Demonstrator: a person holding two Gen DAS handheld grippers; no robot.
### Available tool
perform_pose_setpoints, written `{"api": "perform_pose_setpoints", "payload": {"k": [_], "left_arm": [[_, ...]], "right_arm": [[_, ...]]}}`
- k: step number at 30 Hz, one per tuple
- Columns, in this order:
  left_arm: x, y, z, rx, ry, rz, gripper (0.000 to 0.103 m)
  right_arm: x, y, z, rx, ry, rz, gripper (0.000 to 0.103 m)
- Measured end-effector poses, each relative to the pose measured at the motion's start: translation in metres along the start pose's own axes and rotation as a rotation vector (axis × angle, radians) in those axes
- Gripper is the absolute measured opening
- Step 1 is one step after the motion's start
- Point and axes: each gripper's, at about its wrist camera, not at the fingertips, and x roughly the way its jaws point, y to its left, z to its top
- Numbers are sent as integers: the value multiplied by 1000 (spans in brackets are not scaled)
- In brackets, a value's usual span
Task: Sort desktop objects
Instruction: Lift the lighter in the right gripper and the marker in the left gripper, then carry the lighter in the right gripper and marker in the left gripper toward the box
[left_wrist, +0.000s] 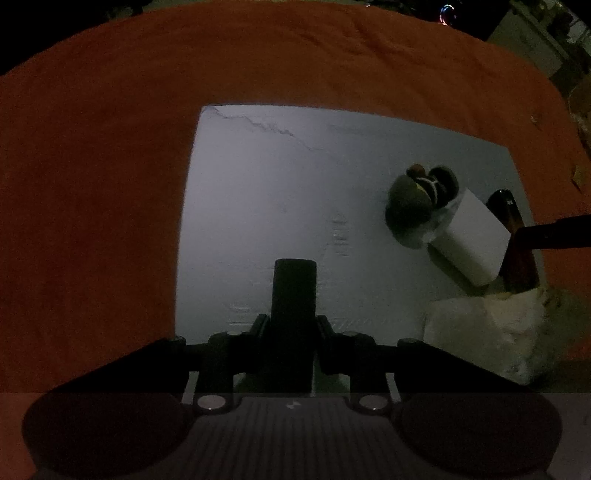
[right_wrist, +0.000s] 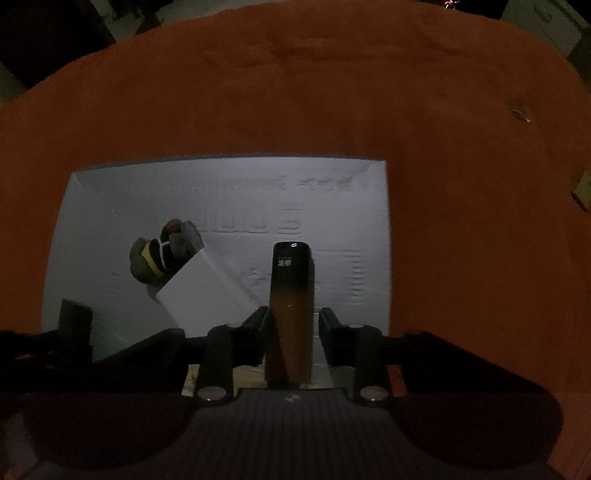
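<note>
My left gripper (left_wrist: 293, 323) is shut on a black bar (left_wrist: 294, 288) that points forward over a white board (left_wrist: 258, 203). In the right wrist view this black bar (right_wrist: 75, 321) shows at the lower left. My right gripper (right_wrist: 291, 321) is shut on a brown bar with a black lettered tip (right_wrist: 291, 280). The brown bar (left_wrist: 511, 218) also shows at the right of the left wrist view. On the board, a white box (right_wrist: 207, 291) lies against a small dark toy figure (right_wrist: 162, 251). The box (left_wrist: 472, 240) and the figure (left_wrist: 413, 199) sit just left of my right gripper.
The board lies on an orange cloth (left_wrist: 92, 184) that covers the table. A crumpled white wad (left_wrist: 491, 328) rests at the board's near right corner. A small tan piece (right_wrist: 583, 192) and a speck (right_wrist: 519, 110) lie on the cloth to the right. The room is dim.
</note>
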Motion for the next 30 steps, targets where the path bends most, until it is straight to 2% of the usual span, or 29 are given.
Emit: {"api": "perform_pose_setpoints", "payload": {"k": [4,6,7,14,19,20,21,23,24,25,26,27,28,30], "left_arm": [[0,-1,1,-5,-9,10,22],[-1,-1,2,-15,-12,9,22],[-1,0,2,-22,-21,12,21],[-6,4,6,-7,-45,36,21],[-2,3,6,11,-38,60,23],[-2,3,6,15,-39,68,29],[-3,2,5,19,-39,75,38],[-3,1,5,29,-42,82,46],[-3,1,5,32,-44,82,47],[-3,2,5,32,-45,84,47],[-2,2,5,29,-41,83,53],[-1,3,5,24,-35,82,64],[0,3,4,17,-32,79,68],[0,4,4,4,-33,66,68]], "right_arm": [[7,7,-3,-18,10,-4,34],[7,8,-3,-25,10,-2,31],[7,6,-3,-22,9,-7,27],[0,-23,-3,26,32,25,27],[2,-32,-8,16,16,1,28],[3,-33,-9,21,13,4,28],[4,-34,-9,27,10,7,29],[7,-31,-10,26,14,-17,39],[8,-30,-11,19,16,-27,42],[10,-29,-12,12,18,-36,43],[12,-29,-12,9,21,-41,43],[14,-28,-13,6,25,-46,43],[15,-28,-14,9,24,-48,42],[15,-26,-15,12,20,-51,40]]}}
